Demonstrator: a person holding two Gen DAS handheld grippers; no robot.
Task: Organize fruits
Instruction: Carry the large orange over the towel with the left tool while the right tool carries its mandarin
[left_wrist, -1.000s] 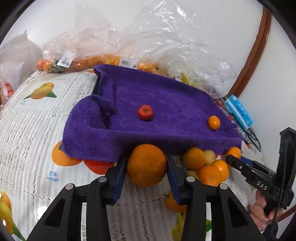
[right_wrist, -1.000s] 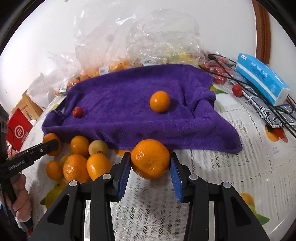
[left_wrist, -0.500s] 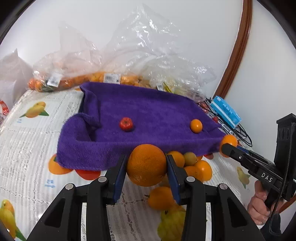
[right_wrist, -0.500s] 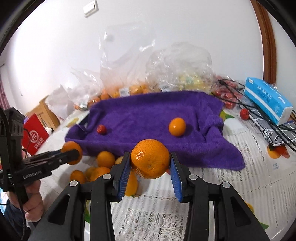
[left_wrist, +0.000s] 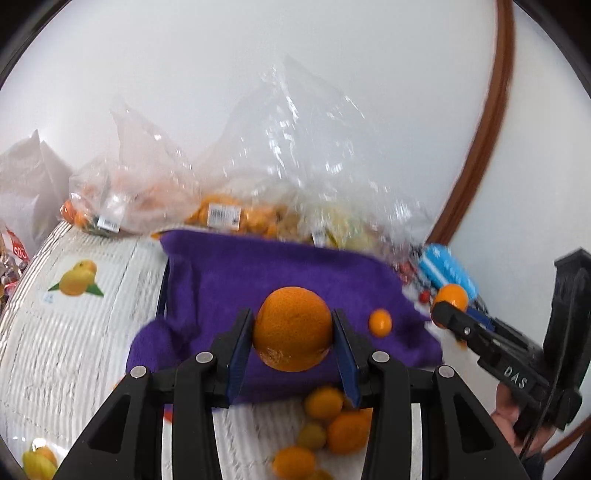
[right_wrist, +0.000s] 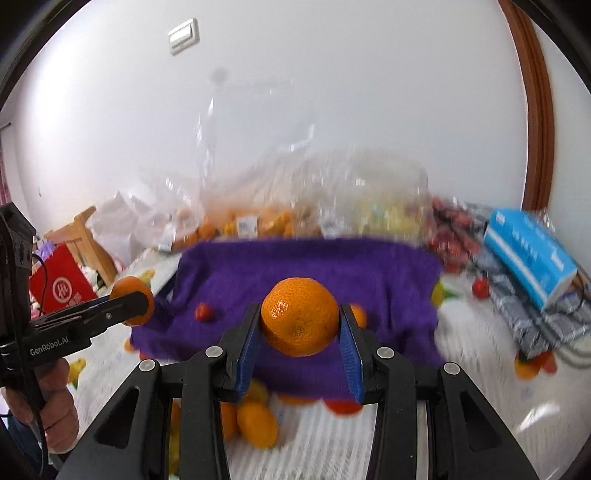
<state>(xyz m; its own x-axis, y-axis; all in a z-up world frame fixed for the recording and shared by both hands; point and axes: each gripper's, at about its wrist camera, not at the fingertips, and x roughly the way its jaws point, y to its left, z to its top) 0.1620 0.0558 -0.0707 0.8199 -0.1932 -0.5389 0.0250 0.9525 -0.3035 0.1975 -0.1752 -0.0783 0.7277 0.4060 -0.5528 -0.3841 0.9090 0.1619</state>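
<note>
My left gripper (left_wrist: 293, 341) is shut on a large orange (left_wrist: 293, 328) and holds it in the air over the near edge of the purple towel (left_wrist: 258, 269). My right gripper (right_wrist: 300, 334) is shut on another orange (right_wrist: 300, 315), also raised over the towel (right_wrist: 369, 280). A small orange (left_wrist: 380, 322) lies on the towel, and a small red fruit (right_wrist: 204, 311) lies on it further left. Several loose oranges (left_wrist: 334, 424) lie on the tablecloth below the towel's near edge. The right gripper with its orange shows in the left wrist view (left_wrist: 448, 306); the left gripper shows in the right wrist view (right_wrist: 135, 301).
Clear plastic bags of fruit (left_wrist: 236, 218) lie behind the towel against the white wall. A blue box (right_wrist: 528, 251) and grey packets (right_wrist: 517, 314) lie at the right. A red box (right_wrist: 59, 284) and a wooden frame stand at the left. Small red fruits (right_wrist: 480, 286) lie right of the towel.
Both grippers have lifted higher with their oranges and moved forward over the towel. The table now sits lower in both views, which are blurred by motion.
</note>
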